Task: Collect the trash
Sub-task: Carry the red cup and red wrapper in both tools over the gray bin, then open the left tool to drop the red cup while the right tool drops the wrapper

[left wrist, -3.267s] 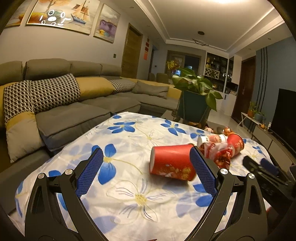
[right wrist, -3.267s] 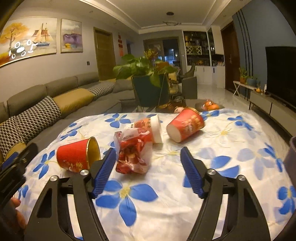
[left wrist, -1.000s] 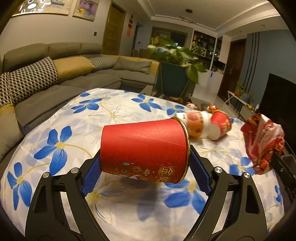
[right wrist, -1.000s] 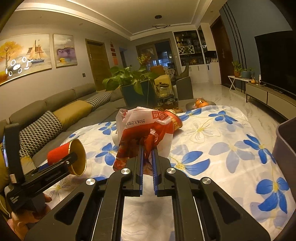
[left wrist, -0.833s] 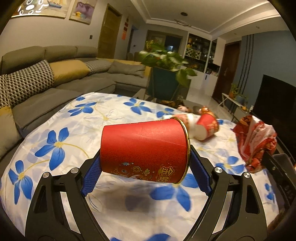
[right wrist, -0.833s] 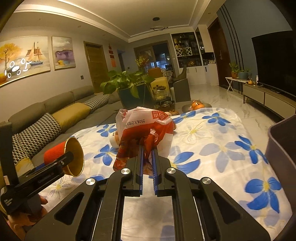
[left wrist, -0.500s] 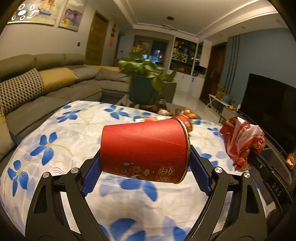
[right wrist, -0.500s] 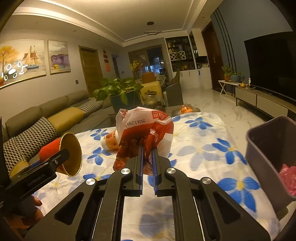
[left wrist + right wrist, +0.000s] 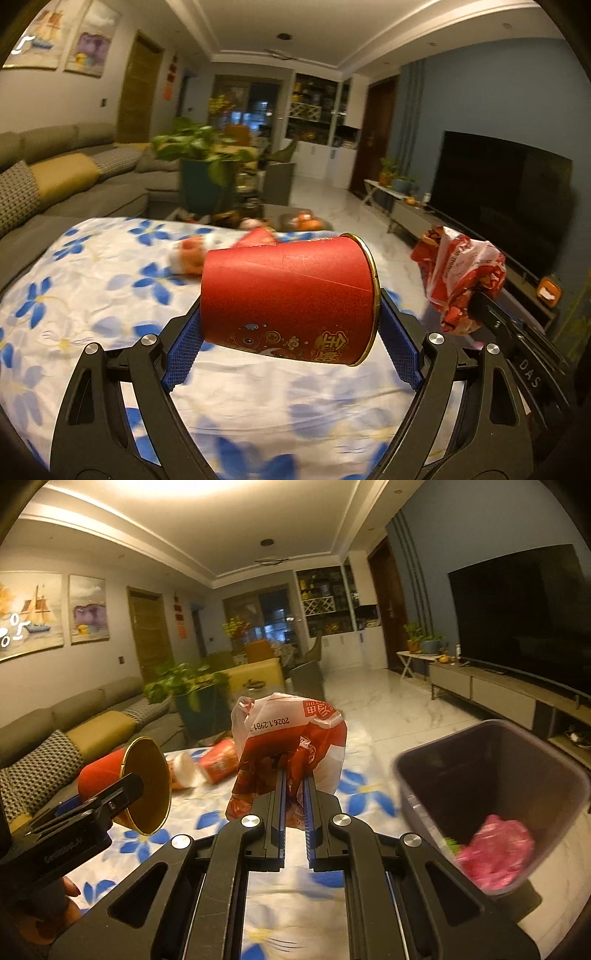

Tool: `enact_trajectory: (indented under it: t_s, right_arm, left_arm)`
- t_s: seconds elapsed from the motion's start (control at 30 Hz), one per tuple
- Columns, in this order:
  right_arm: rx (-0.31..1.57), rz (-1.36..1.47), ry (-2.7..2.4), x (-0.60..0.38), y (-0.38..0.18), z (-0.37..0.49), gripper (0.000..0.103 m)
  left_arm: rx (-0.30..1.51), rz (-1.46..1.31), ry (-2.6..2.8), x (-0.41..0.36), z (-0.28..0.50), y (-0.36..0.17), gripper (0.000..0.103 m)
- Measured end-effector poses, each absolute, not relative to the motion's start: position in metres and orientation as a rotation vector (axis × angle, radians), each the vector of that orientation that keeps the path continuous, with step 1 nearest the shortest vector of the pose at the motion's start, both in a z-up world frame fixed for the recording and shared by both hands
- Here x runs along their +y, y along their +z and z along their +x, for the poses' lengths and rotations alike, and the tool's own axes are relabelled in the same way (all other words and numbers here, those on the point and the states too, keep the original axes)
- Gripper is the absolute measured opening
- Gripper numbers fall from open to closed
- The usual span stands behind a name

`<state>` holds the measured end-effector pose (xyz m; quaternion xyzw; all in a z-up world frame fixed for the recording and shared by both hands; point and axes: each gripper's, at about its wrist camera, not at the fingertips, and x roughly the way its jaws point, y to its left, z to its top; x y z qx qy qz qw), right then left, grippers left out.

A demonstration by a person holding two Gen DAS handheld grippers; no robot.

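Holding trash in both hands above the flowered surface [image 9: 92, 280].

My left gripper [image 9: 291, 347] has its jaws clamped across a red paper cup [image 9: 288, 295], which lies on its side between the blue pads [image 9: 181, 350], gold rim toward 3 o'clock. My right gripper [image 9: 293, 779] has its jaws nearly together, pinching a crumpled red and white snack bag [image 9: 291, 738] that stands up at 12 o'clock. In the right wrist view a dark bin [image 9: 535, 760] sits at 3 o'clock, just beside the surface's edge, with pink crumpled waste [image 9: 495, 849] in its bottom. Two more red cups [image 9: 207, 764] lie on their sides on the surface, behind the bag toward 10 o'clock.
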<state>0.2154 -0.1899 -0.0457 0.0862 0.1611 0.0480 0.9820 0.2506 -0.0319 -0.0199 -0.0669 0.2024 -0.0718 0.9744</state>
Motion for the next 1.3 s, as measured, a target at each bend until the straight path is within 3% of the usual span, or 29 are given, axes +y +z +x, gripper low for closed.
enact_trajectory:
  t_s: [0.6, 1.2, 1.3]
  right_arm:
    - [0.289, 0.168, -0.174, -0.316, -0.044, 0.198, 0.009]
    - [0.307, 0.216, -0.253, -0.363, -0.056, 0.214, 0.010]
    - [0.306, 0.234, -0.252, -0.364, -0.057, 0.217, 0.022]
  left_arm:
    - [0.373, -0.084, -0.444, -0.193, 0.273, -0.016, 0.085]
    - [0.405, -0.057, -0.591, -0.256, 0.304, -0.038, 0.085]
    - [0.415, -0.079, -0.588, -0.253, 0.306, -0.040, 0.090]
